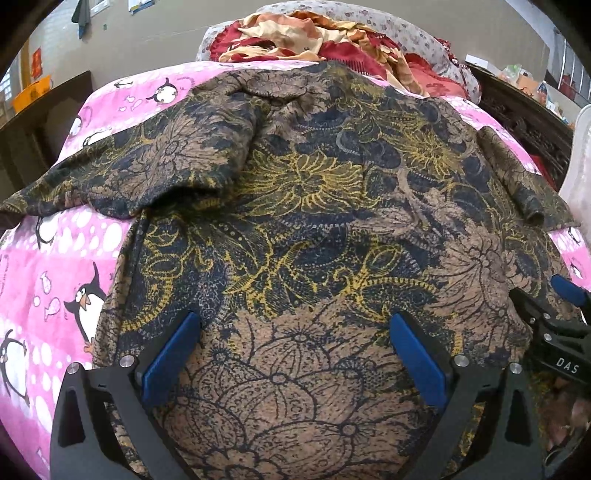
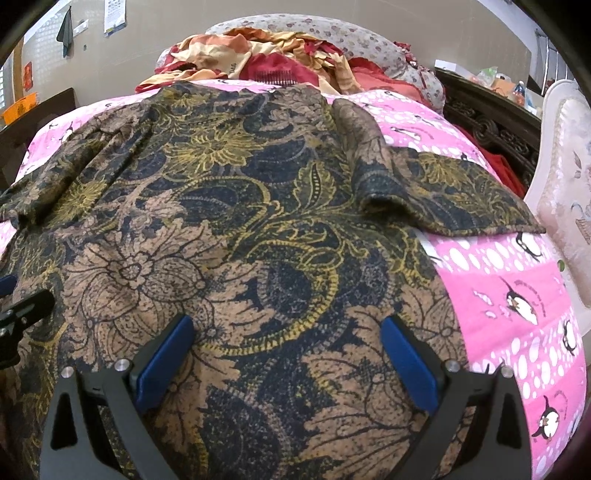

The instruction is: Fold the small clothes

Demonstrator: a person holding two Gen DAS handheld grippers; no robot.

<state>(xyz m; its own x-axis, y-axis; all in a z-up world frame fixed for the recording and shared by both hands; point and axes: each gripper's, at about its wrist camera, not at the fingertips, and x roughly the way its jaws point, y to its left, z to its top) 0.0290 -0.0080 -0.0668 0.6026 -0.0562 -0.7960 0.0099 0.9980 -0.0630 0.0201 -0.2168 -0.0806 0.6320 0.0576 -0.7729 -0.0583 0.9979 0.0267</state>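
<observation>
- Pink bedcover (image 1: 44, 266), printed with penguins and white spots; fills the left edge of the left wrist view and the right side of the right wrist view (image 2: 517, 295); serves as the surface for everything below.
- Patterned top (image 1: 314, 221), brown ground with navy and yellow floral print; spread flat over the bedcover, filling the centre of both views (image 2: 240, 240). One short sleeve (image 1: 122, 173) lies out toward the left edge of the left wrist view; the other sleeve (image 2: 461, 199) lies out to the right of centre in the right wrist view, with a fold of cloth raised beside it. Neckline sits at the upper centre, far end.
- Heap of red and cream bedding (image 1: 314, 40), top centre of both views, beyond the top; a grey floral pillow (image 1: 406, 33) behind it.
- Dark carved headboard (image 2: 491, 125), upper right (partly hidden).
- Left gripper (image 1: 295, 332), black frame with blue pads; jaws spread wide, nothing between them, poised over the top's lower part at the bottom centre of its own view.
- Right gripper (image 2: 288, 336), same build; jaws likewise spread wide and empty, over the lower part of the top; its tip also shows at the right edge of the left wrist view.
</observation>
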